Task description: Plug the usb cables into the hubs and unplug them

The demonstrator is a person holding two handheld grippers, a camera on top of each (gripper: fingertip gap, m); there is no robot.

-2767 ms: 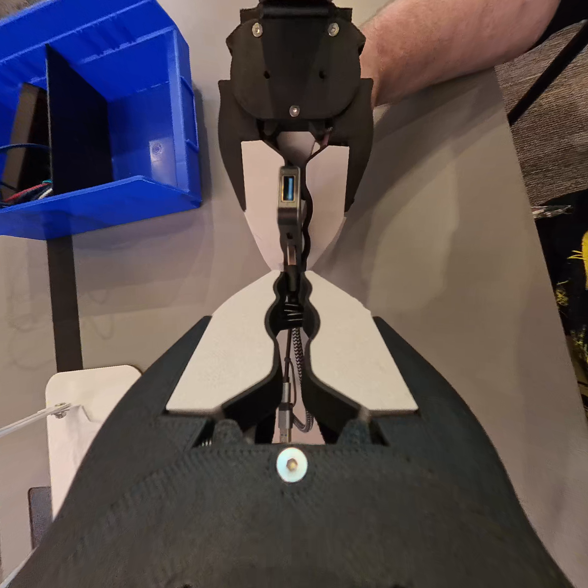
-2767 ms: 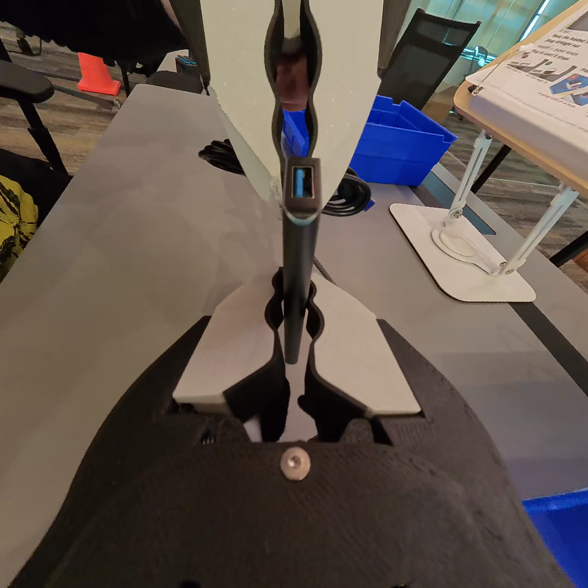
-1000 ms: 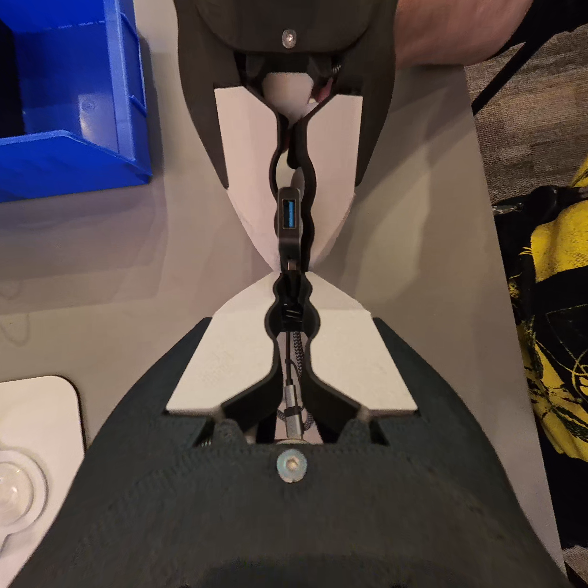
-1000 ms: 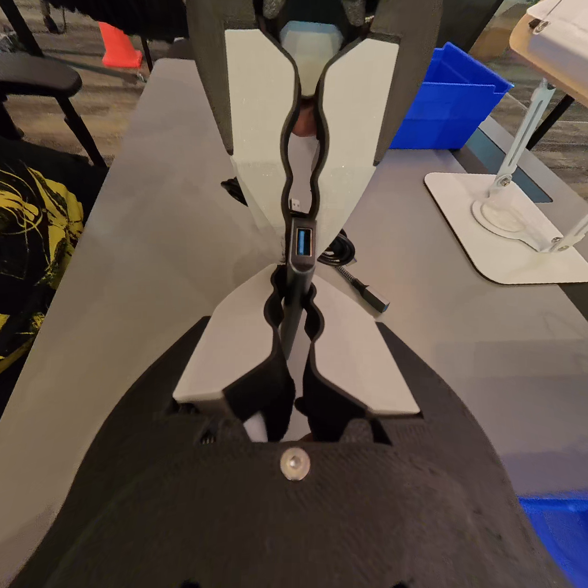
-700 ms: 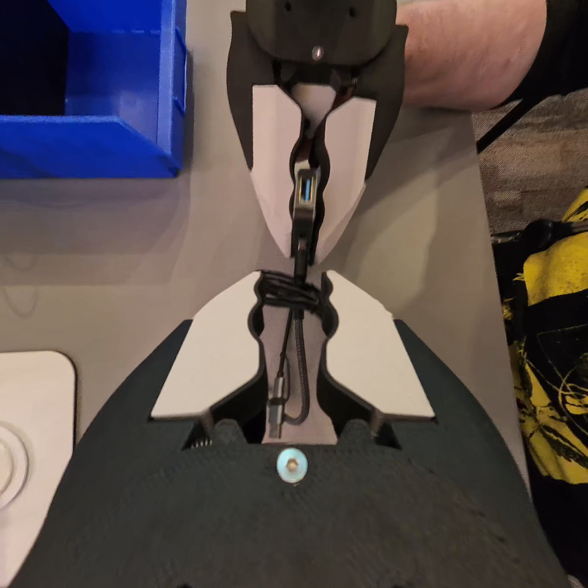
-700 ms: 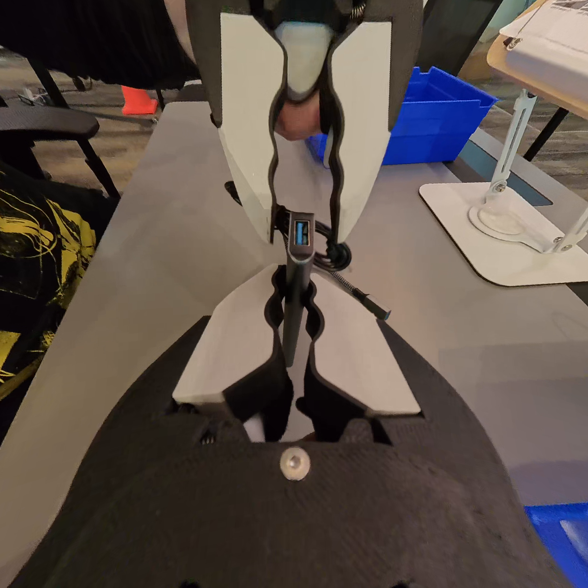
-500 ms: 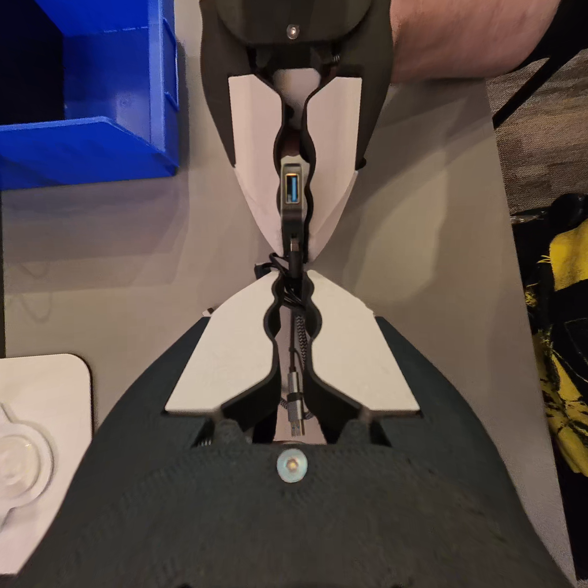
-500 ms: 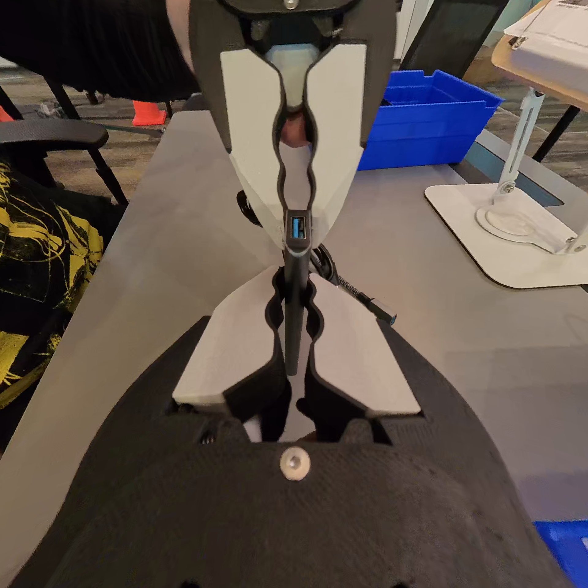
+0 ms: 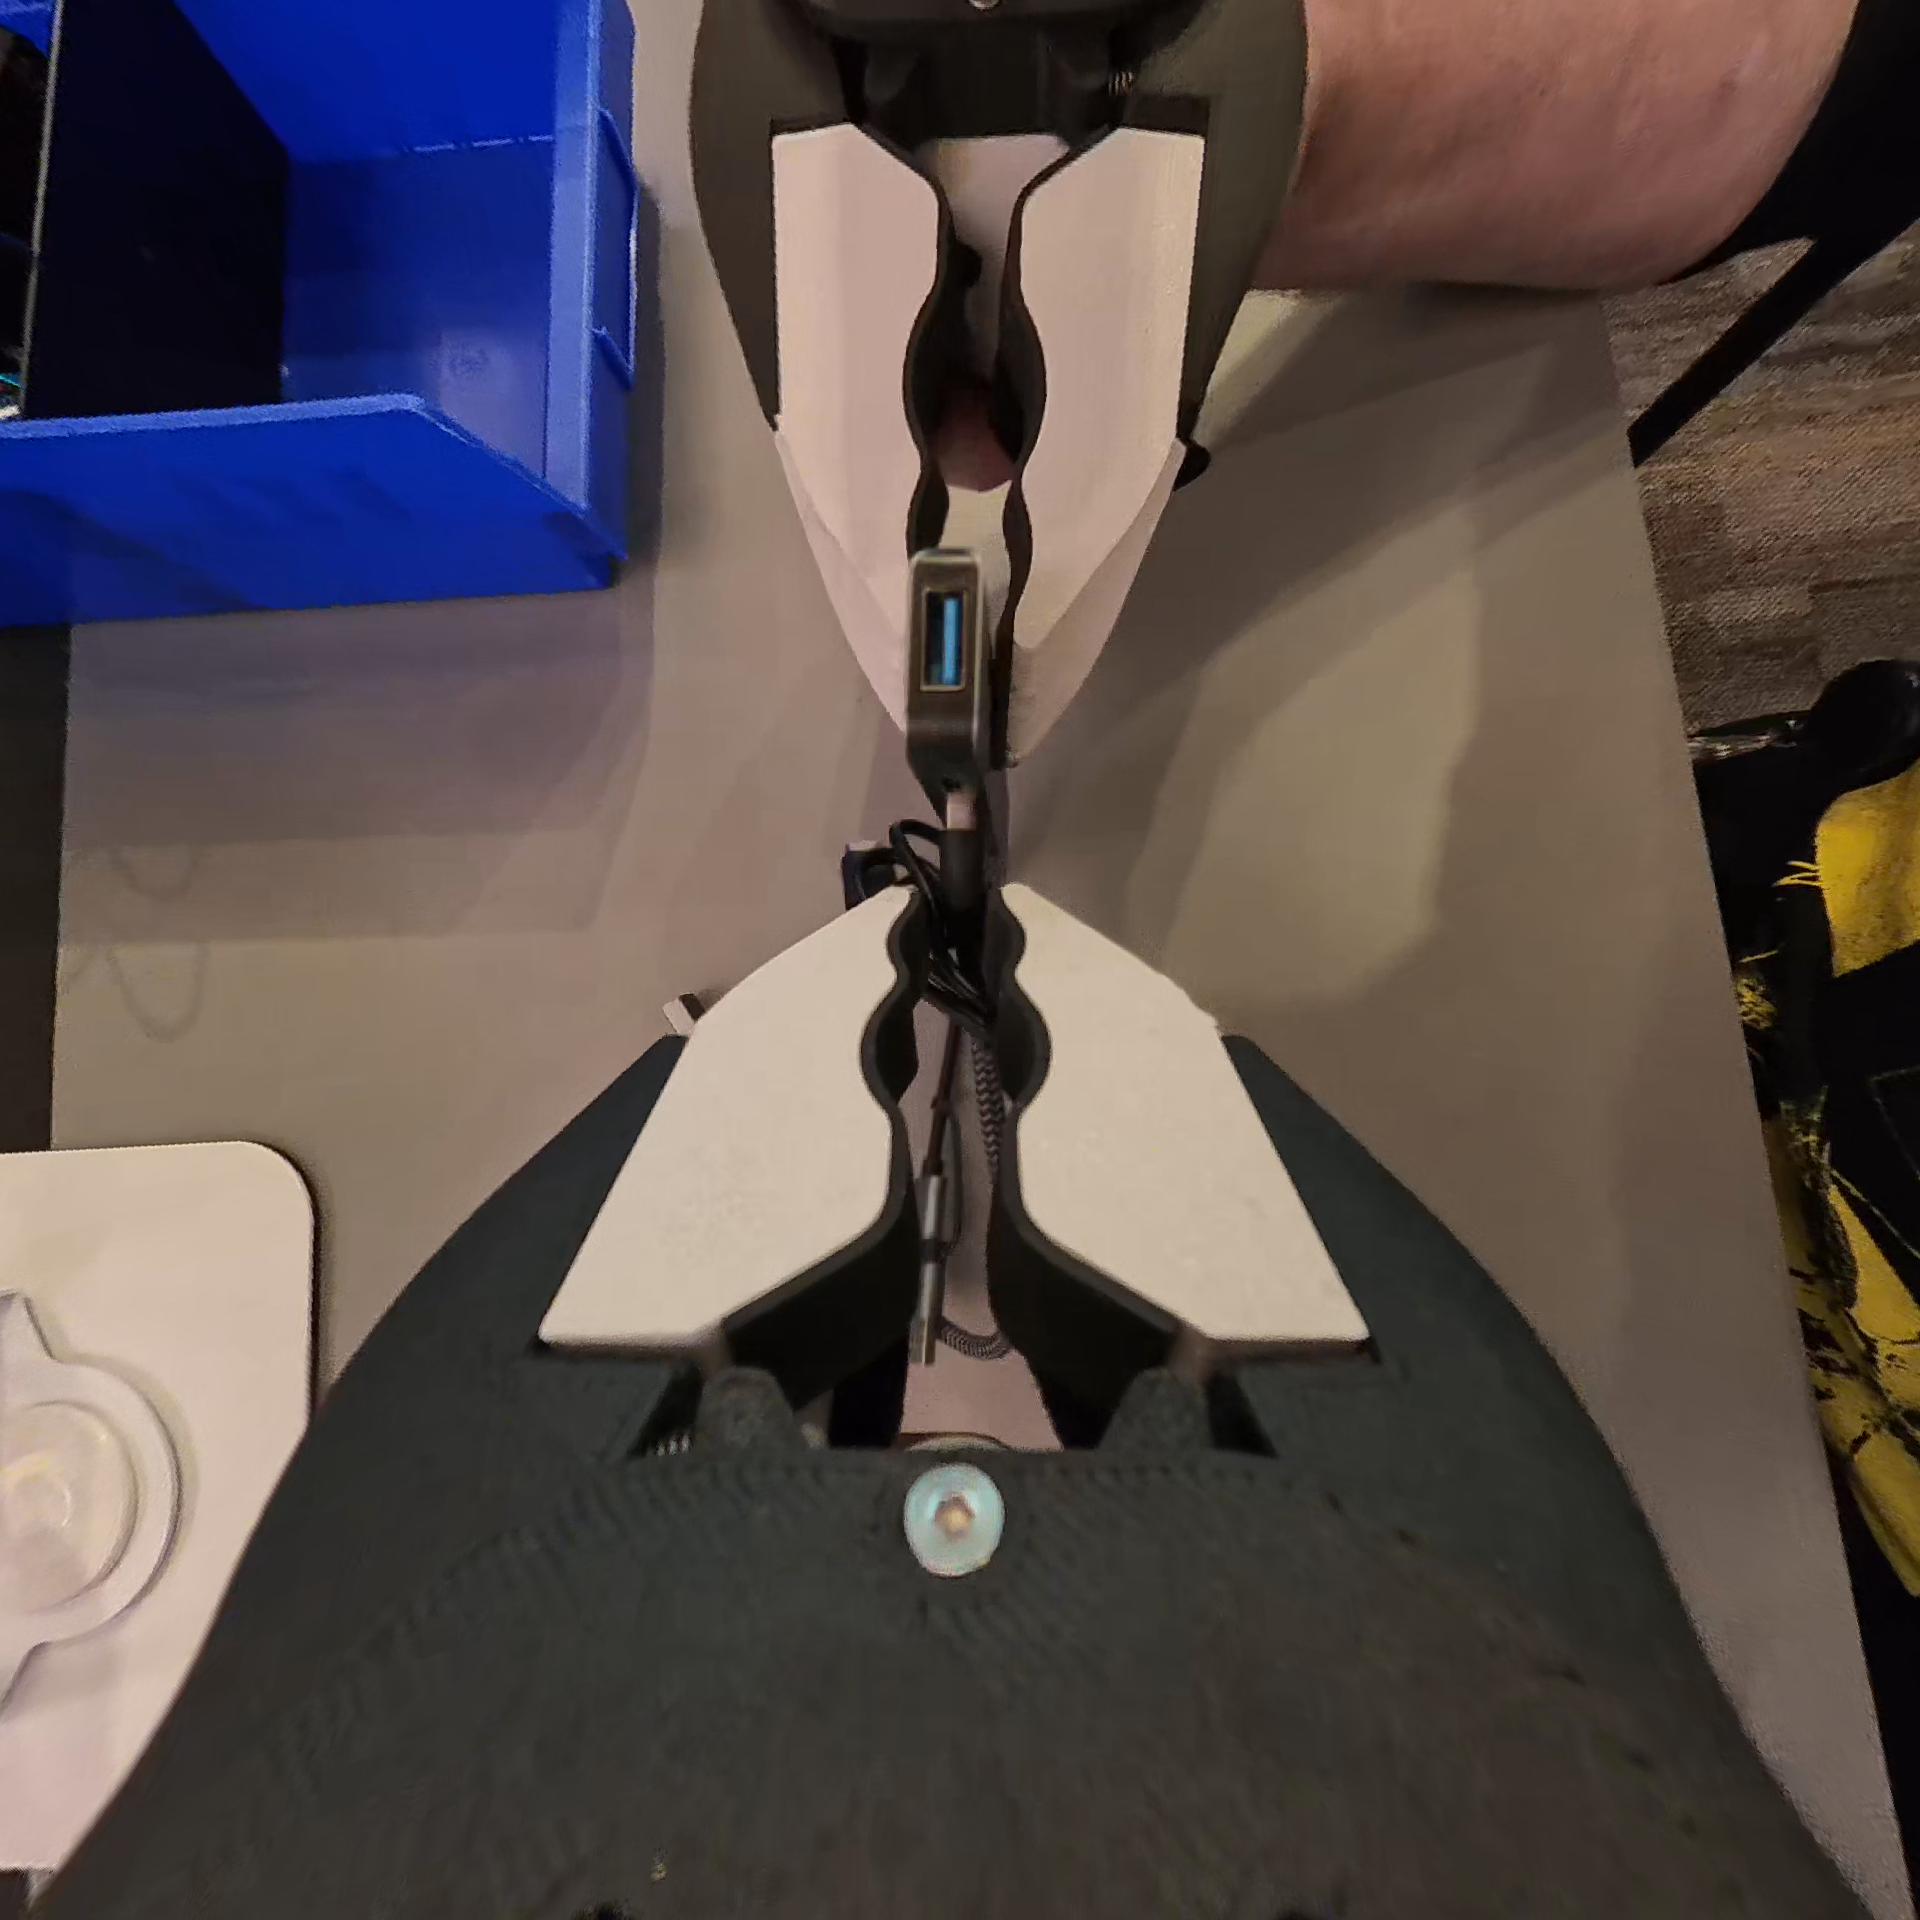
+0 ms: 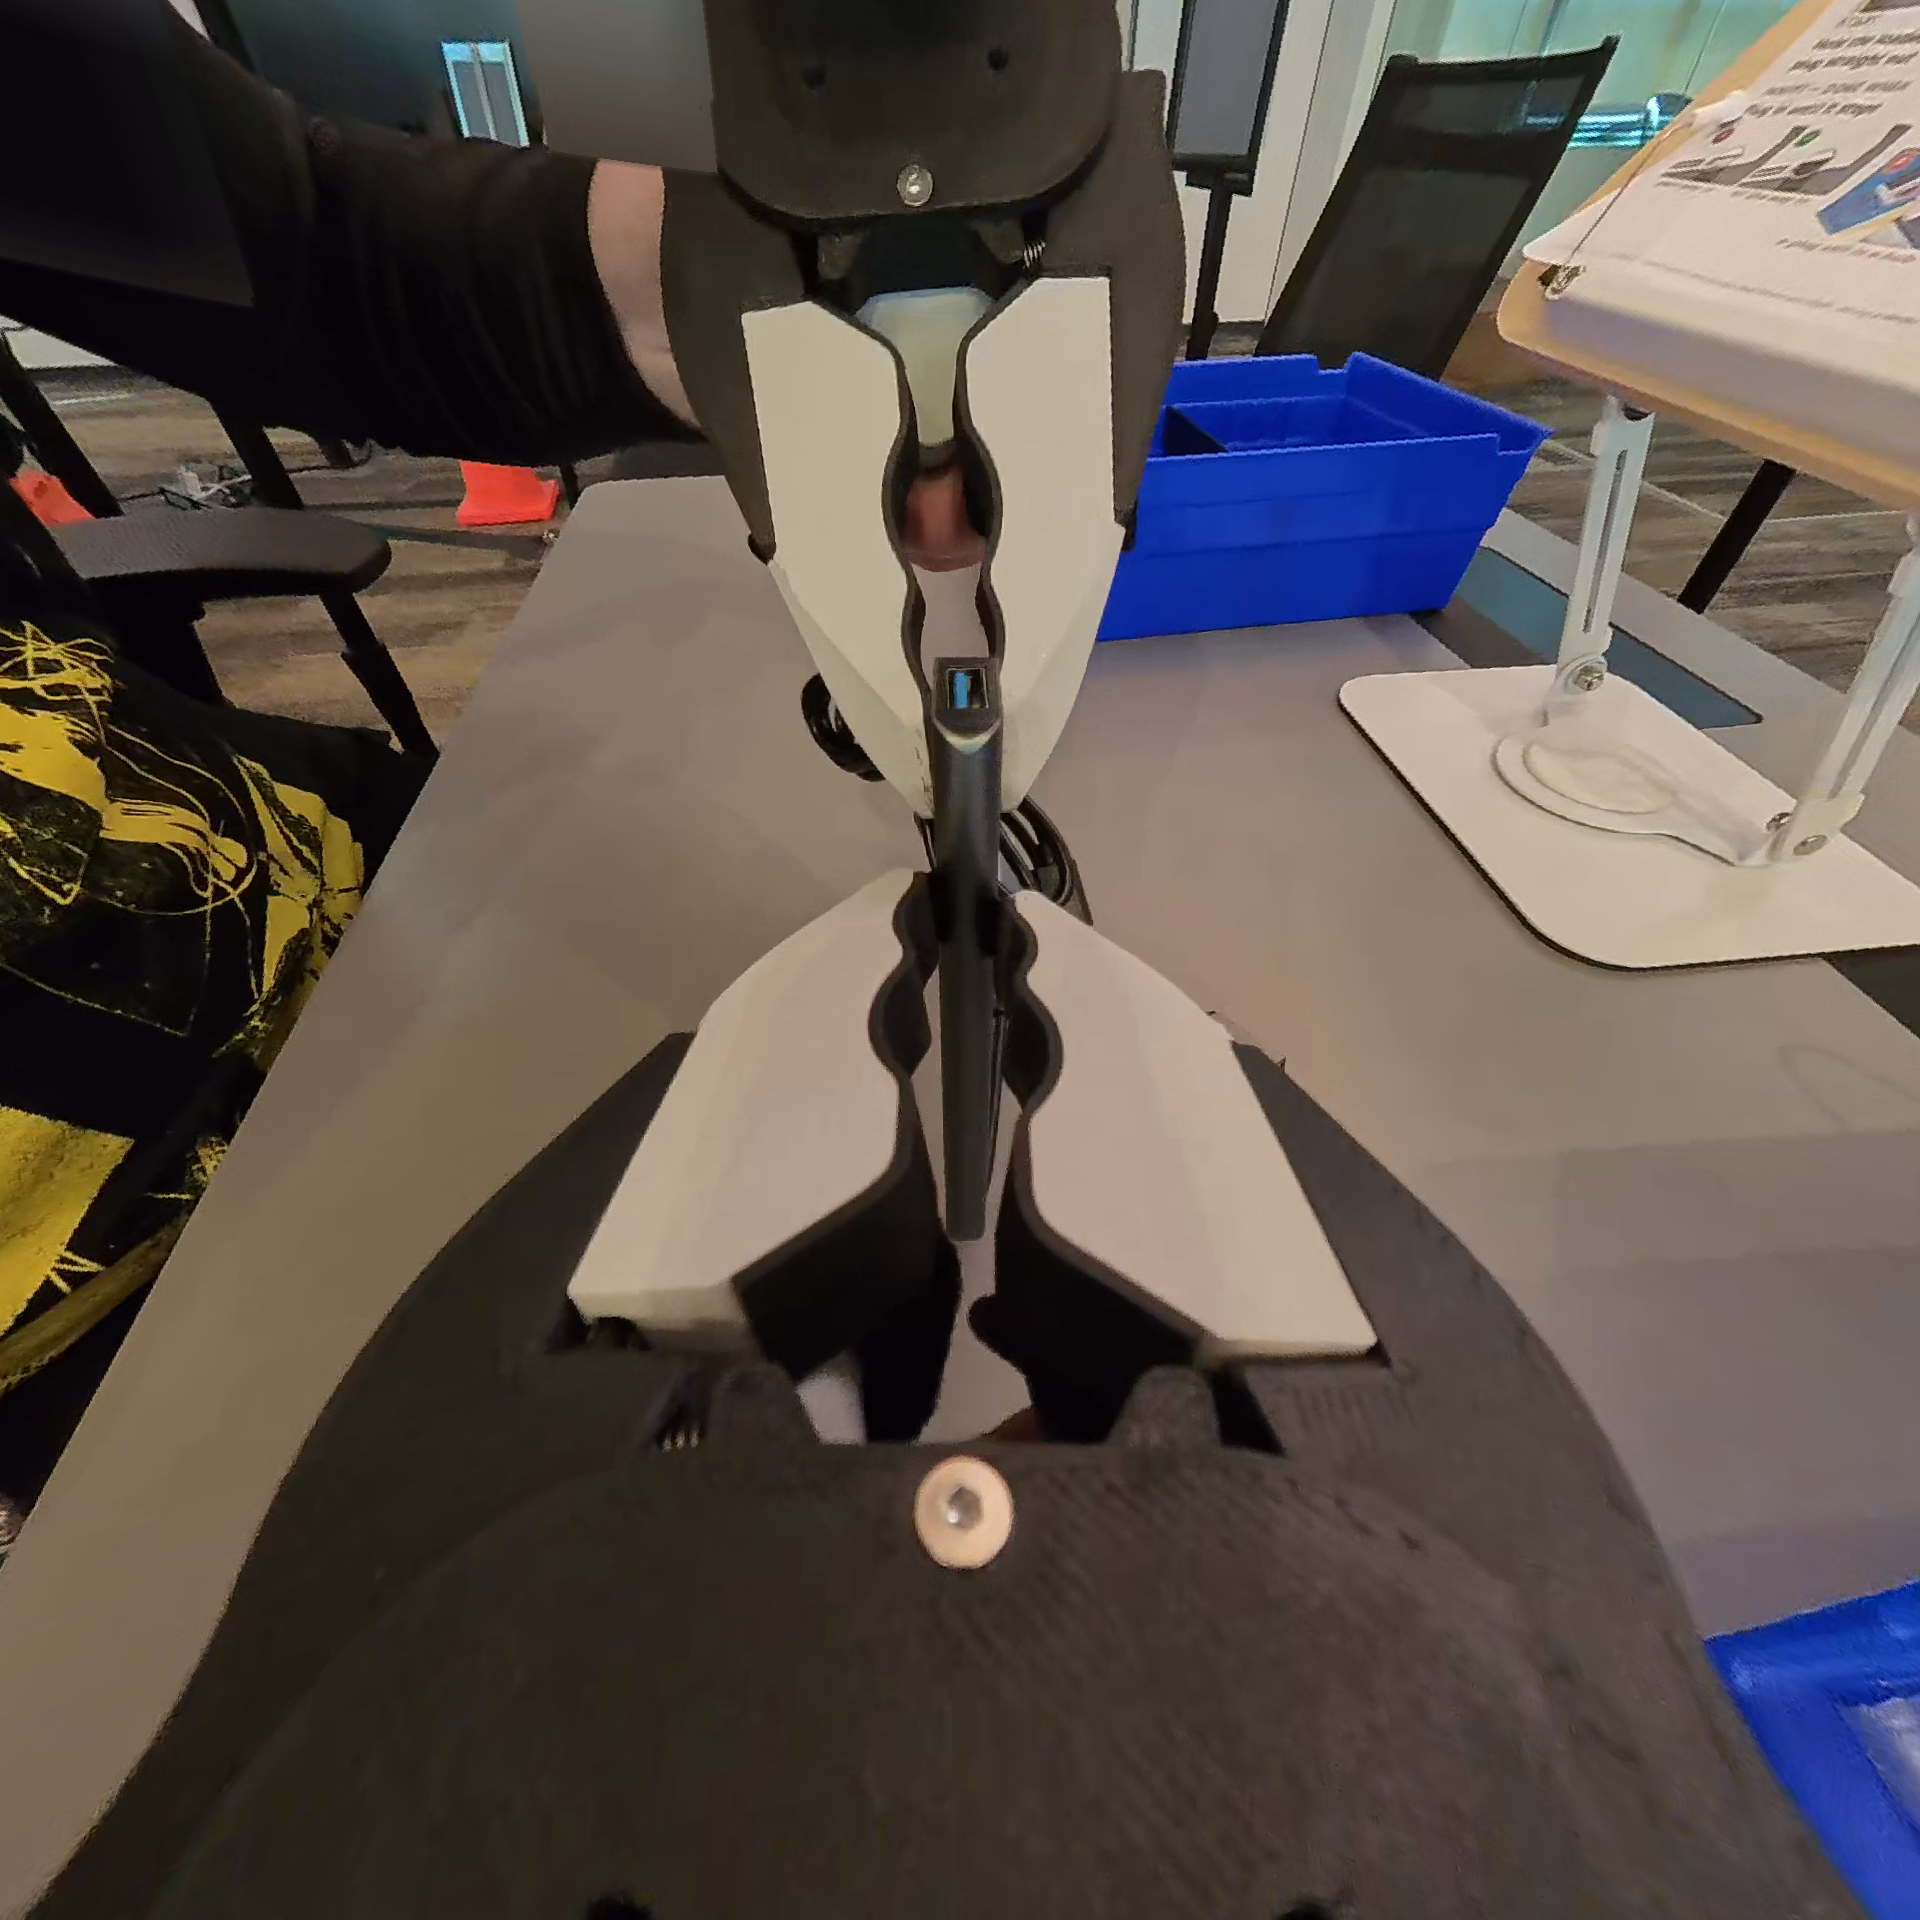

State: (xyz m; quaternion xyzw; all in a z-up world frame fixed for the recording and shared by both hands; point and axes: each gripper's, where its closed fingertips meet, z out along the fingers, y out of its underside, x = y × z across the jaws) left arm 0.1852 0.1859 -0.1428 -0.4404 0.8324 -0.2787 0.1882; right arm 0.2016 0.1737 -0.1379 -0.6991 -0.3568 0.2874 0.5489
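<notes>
My right gripper (image 10: 961,894) is shut on a slim dark USB hub (image 10: 966,1039), held edge-up above the grey table (image 10: 623,831), blue end port facing away. In the left wrist view the hub (image 9: 943,665) sits between the right gripper's white fingers (image 9: 831,499). My left gripper (image 9: 956,904) is shut on a dark USB cable plug (image 9: 961,847). The plug's silver tip touches the hub's lower edge; how deep it sits is unclear. The braided cable (image 9: 982,1101) runs back between my left fingers, with thin black cable loops bunched at the tips. The left gripper (image 10: 966,795) faces me in the right wrist view.
A blue bin (image 9: 436,312) (image 10: 1320,520) stands at the table's far side. A white stand base (image 9: 135,1351) (image 10: 1662,831) sits nearby. Coiled black cable (image 10: 1049,862) lies under the grippers. A second blue bin (image 10: 1829,1683) is near. Yellow-black cloth (image 9: 1849,1039) lies beyond the table edge. Less than 4 cm separates the two grippers' tips.
About 0.7 s ago my left jaws stood wider around the cable, then came together on the plug once more. The right gripper has kept its hold on the hub throughout.
</notes>
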